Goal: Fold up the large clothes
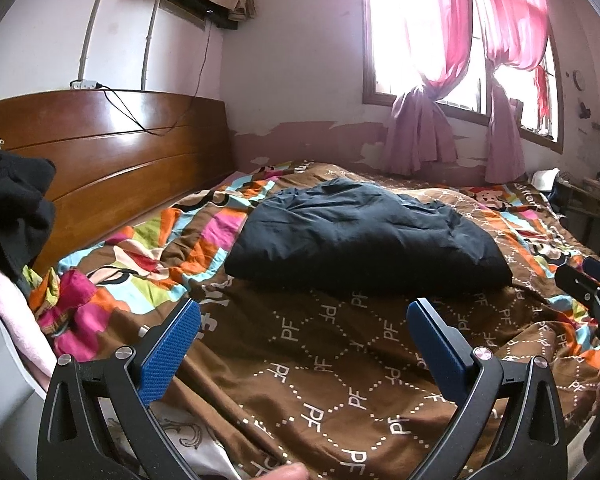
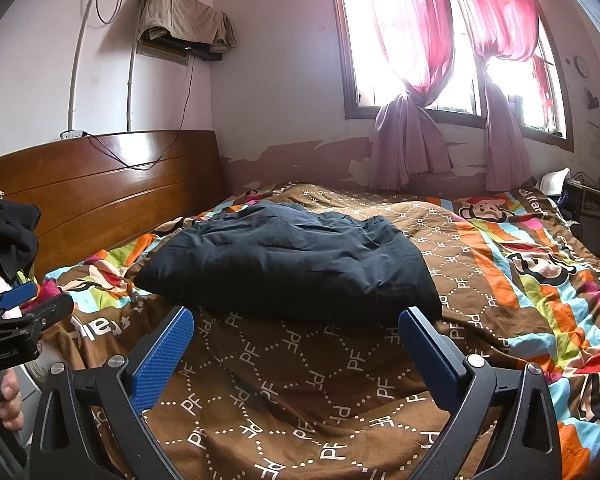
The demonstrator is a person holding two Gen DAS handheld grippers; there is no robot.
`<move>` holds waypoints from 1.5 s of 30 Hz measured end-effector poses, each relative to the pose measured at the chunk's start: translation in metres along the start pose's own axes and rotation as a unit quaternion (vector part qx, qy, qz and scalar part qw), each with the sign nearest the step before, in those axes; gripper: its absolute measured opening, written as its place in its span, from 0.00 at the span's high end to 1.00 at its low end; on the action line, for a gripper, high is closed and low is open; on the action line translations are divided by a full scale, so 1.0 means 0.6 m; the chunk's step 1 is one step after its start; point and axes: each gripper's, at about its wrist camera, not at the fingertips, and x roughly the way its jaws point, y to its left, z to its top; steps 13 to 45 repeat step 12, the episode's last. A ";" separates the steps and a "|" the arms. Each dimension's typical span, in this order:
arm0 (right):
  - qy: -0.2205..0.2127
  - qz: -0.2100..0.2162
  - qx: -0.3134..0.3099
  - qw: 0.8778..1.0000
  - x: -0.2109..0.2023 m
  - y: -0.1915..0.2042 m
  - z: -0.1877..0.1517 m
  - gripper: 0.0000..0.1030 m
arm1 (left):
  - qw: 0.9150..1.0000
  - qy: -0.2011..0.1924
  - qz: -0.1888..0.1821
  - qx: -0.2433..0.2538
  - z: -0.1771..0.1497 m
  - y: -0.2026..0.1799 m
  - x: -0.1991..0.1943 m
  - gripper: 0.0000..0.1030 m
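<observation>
Patterned bedding (image 1: 340, 360) is filling both frames, a folded dark garment (image 1: 364, 236) lying mid-frame on it. Left gripper (image 1: 300, 336) and right gripper (image 2: 296, 340) are hovering spread apart, empty; their handles are cut off below.

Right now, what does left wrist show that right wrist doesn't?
Left wrist only: the right gripper at its right edge. Right wrist only: the left gripper at its left edge, and a wall clock. Both: the folded black garment on the patterned quilt, the wooden headboard, pink curtains, each gripper open and empty.
</observation>
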 end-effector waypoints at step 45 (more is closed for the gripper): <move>0.000 0.000 0.000 1.000 0.000 0.000 0.000 0.00 | 1.000 -0.007 0.008 0.012 0.001 -0.010 0.002 0.02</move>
